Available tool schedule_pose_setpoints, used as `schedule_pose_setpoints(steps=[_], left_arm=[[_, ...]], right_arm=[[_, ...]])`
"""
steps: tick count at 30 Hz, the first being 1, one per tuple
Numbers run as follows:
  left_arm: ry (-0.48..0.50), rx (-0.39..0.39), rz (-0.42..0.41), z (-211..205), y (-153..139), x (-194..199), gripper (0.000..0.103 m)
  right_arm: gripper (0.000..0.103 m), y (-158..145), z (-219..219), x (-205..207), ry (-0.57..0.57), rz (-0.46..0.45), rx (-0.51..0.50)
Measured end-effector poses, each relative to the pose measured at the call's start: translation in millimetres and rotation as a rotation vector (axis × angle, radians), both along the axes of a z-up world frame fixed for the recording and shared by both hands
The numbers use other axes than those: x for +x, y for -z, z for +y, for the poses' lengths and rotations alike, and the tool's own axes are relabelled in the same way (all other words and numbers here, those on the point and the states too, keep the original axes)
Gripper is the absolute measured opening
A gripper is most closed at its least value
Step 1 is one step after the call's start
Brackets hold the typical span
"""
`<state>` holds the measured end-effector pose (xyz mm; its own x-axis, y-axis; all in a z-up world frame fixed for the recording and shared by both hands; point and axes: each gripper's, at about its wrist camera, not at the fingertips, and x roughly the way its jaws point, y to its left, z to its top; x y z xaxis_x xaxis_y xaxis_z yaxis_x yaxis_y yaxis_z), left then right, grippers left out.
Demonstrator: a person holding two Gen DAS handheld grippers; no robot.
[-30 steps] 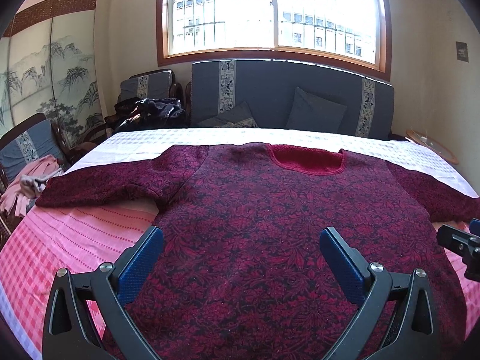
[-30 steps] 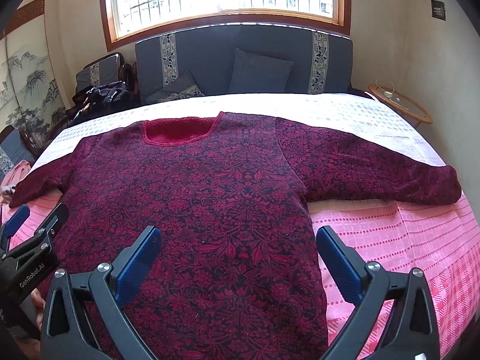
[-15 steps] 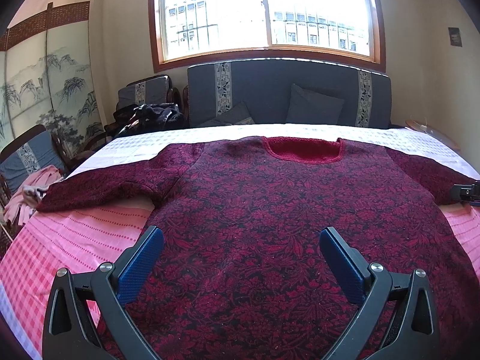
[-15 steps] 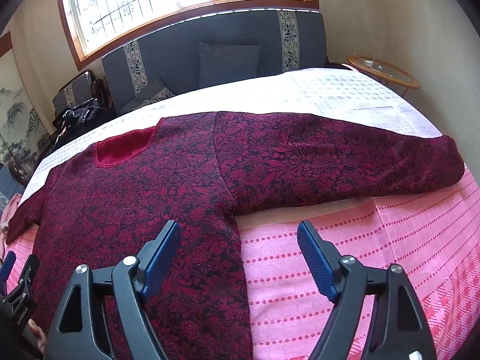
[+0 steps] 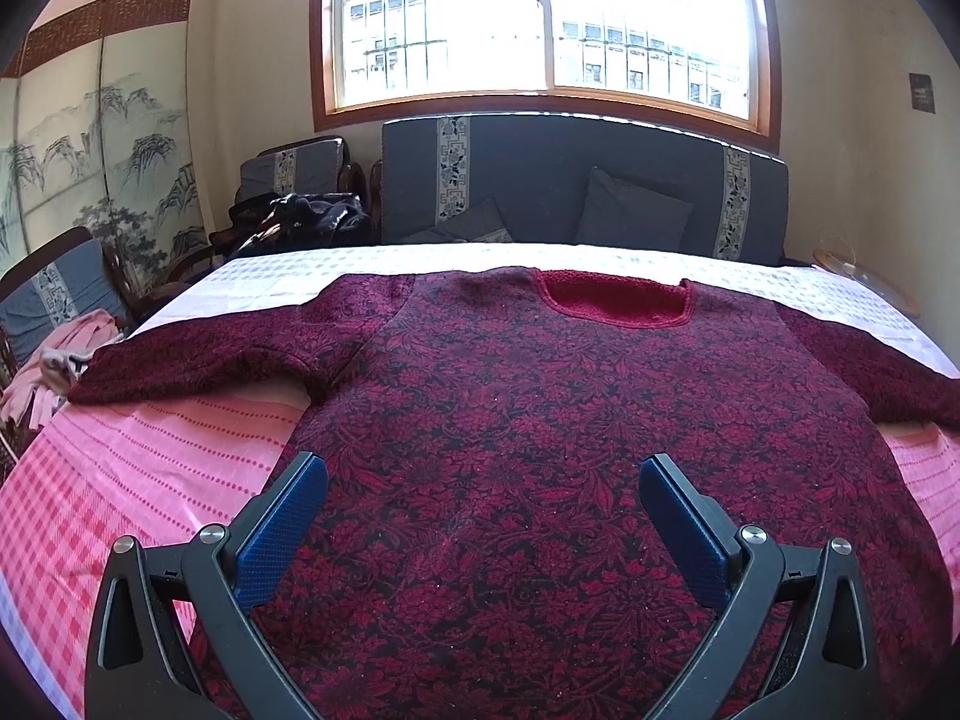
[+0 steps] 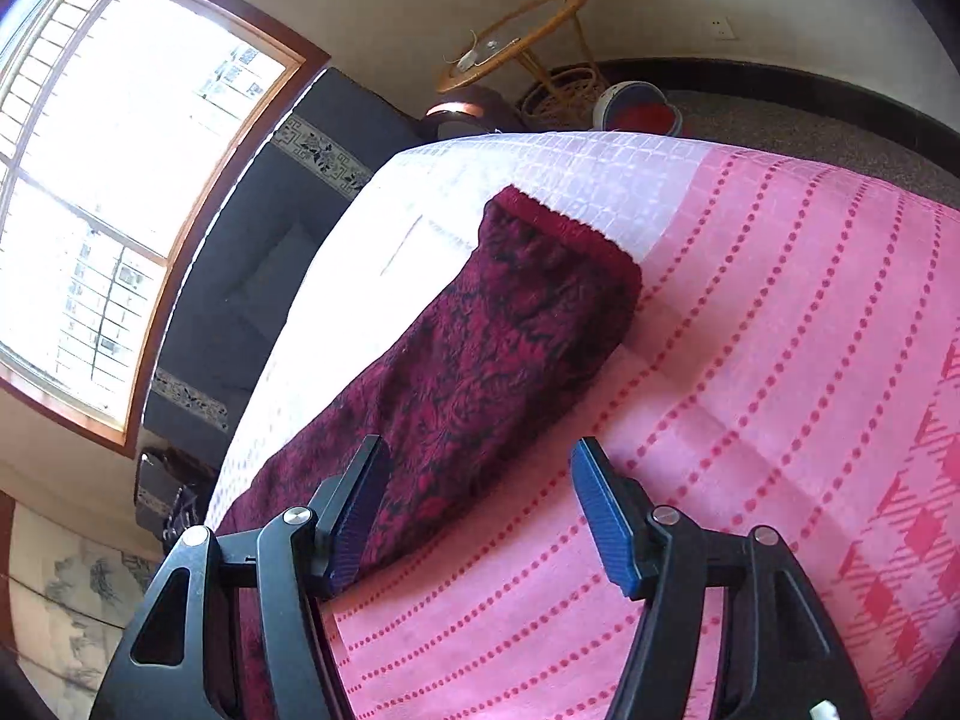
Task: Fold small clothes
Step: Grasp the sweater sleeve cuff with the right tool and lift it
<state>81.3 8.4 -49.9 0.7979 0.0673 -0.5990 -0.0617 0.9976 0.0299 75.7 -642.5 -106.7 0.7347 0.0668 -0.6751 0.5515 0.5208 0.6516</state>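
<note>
My right gripper [image 6: 480,510], jaws spread but just narrowing, straddles the soft, floppy sweater sleeve [image 6: 480,348]; I'd pinch its cuff [image 6: 564,228].

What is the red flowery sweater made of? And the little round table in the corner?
The sweater looks like thick fuzzy knit, maybe wool or fleece: its neckline and cuff look nubbly. The round table looks like woven rattan or cane, with a seemingly glass top, though that is hard to tell.

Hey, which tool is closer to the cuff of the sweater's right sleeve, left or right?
Right. The right tool is over that sleeve, open, its jaws just been narrowing, the cuff ahead. The left tool hangs open over the sweater's body.
</note>
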Motion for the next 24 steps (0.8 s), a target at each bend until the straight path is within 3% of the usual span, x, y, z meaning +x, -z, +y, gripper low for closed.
schedule_pose_setpoints(steps=[5, 10, 12, 13, 14, 19, 24], left_arm=[[-0.004, -0.010, 0.021, 1, 2, 3, 0.103], [-0.017, 0.003, 0.019, 3, 2, 7, 0.103], [-0.017, 0.003, 0.015, 4, 1, 8, 0.103], [-0.018, 0.001, 0.013, 5, 1, 8, 0.103], [-0.018, -0.002, 0.012, 5, 1, 8, 0.103], [-0.018, -0.033, 0.012, 10, 1, 7, 0.103], [0.006, -0.119, 0.020, 22, 1, 8, 0.103]], right_arm=[[0.060, 9, -39, 5, 0.047, 0.016, 0.045], [0.058, 15, -49, 21, 0.033, -0.036, 0.090], [0.022, 19, -48, 28, 0.030, -0.017, 0.101], [0.010, 21, -48, 28, 0.032, 0.002, 0.111], [0.010, 22, -47, 27, 0.045, 0.008, 0.118], [0.010, -34, 5, 37, -0.020, -0.090, 0.040], [0.010, -92, 130, 87, -0.230, -0.211, 0.009]])
